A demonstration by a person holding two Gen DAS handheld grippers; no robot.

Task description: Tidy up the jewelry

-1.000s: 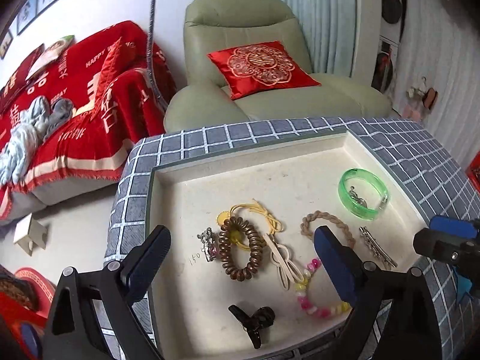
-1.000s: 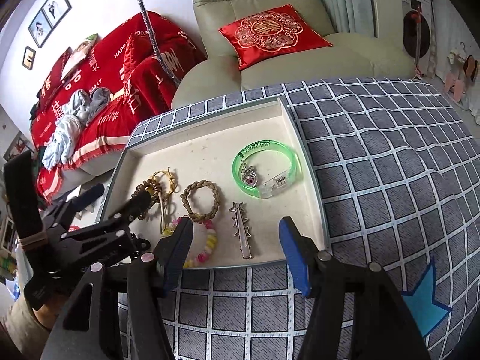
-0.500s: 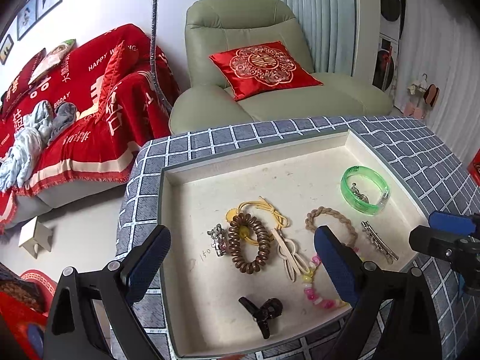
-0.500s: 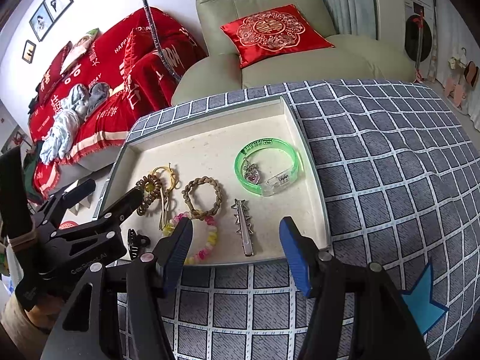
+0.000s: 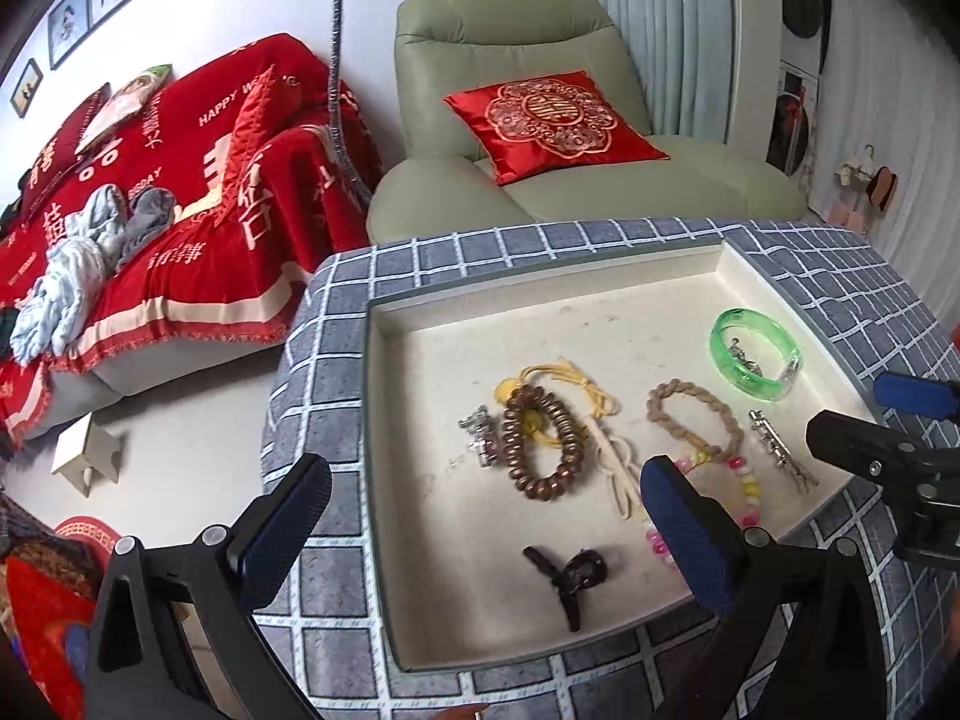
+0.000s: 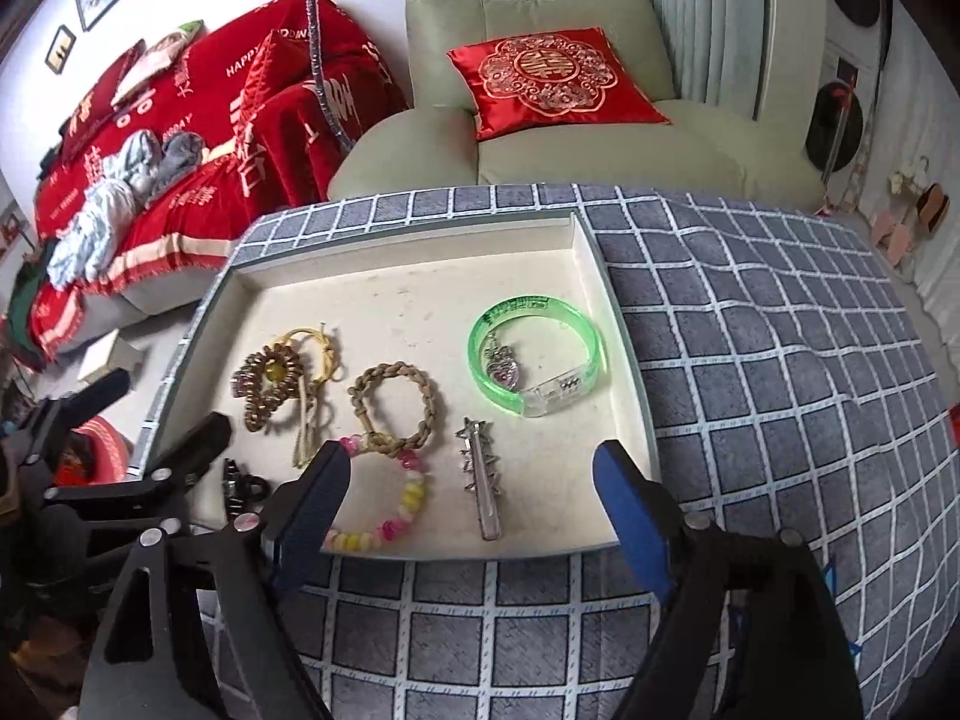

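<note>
A shallow cream tray (image 5: 540, 312) (image 6: 396, 294) on the checked cloth holds the jewelry. In it lie a green bangle (image 5: 755, 353) (image 6: 536, 354) with a charm inside, a braided tan bracelet (image 5: 696, 426) (image 6: 397, 405), a brown bead bracelet (image 5: 543, 441) (image 6: 267, 387) over a yellow cord, a pastel bead bracelet (image 6: 390, 516), a silver hair clip (image 5: 780, 450) (image 6: 483, 483), a black claw clip (image 5: 567, 576) (image 6: 240, 489) and a small silver brooch (image 5: 480, 438). My left gripper (image 5: 480, 531) is open above the tray's near left. My right gripper (image 6: 474, 516) is open over the tray's near edge.
The tray sits on a table with a grey-blue checked cloth (image 6: 750, 390). A green armchair (image 5: 540, 138) with a red cushion stands behind it. A sofa under a red blanket (image 5: 180, 180) is at the left. A small white stool (image 5: 84, 456) stands on the floor.
Both grippers have drawn back and risen slightly, so the tray looks smaller and shifted right in the left view. Both stay open. The jewelry has not moved.
</note>
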